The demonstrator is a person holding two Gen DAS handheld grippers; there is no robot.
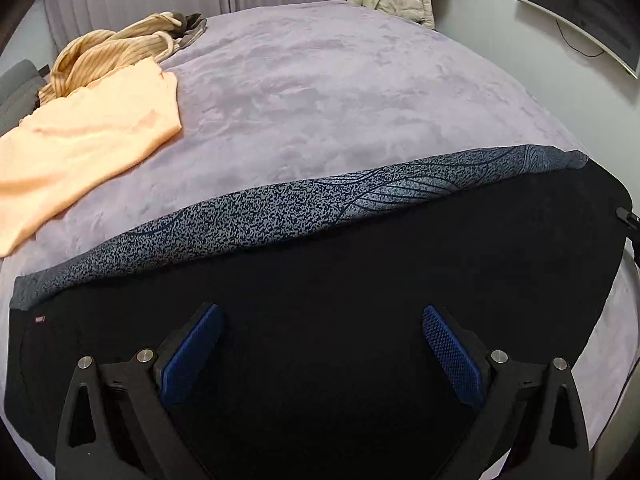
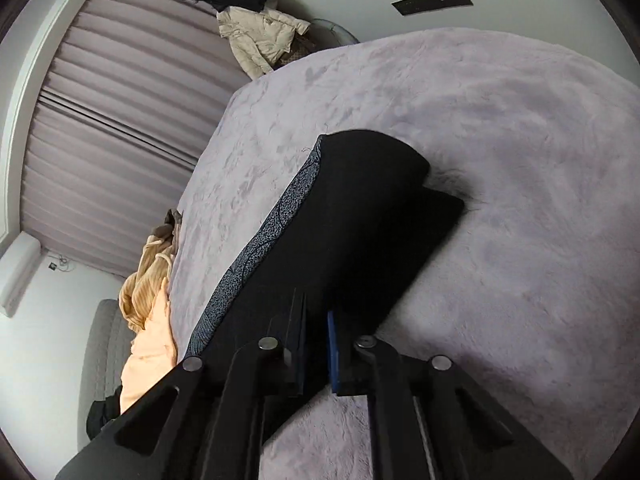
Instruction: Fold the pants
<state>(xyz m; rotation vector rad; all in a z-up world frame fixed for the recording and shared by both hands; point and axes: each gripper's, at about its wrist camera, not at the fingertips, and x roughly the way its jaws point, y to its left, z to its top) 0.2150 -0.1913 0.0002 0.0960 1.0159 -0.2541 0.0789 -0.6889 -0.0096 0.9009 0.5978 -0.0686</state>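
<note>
Black pants (image 1: 320,280) lie spread beneath my left gripper (image 1: 320,320), its jaws released. My right gripper (image 2: 316,320) is clenched on their near end.

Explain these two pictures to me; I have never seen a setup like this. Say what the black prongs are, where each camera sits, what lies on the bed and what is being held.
There is no robot here. A person holds a two-finger gripper in each hand, and a wide-angle camera on each one looks forward along its fingers.

The left wrist view shows the left gripper open, its blue pads apart above the black pants with a speckled grey-blue side stripe. The pants are spread on a bed under a plush lilac blanket. At the far left lie a peach garment and a tan ribbed garment.

The right wrist view shows the right gripper shut on the black cloth at one end of the pants, which looks raised off the blanket.
</note>
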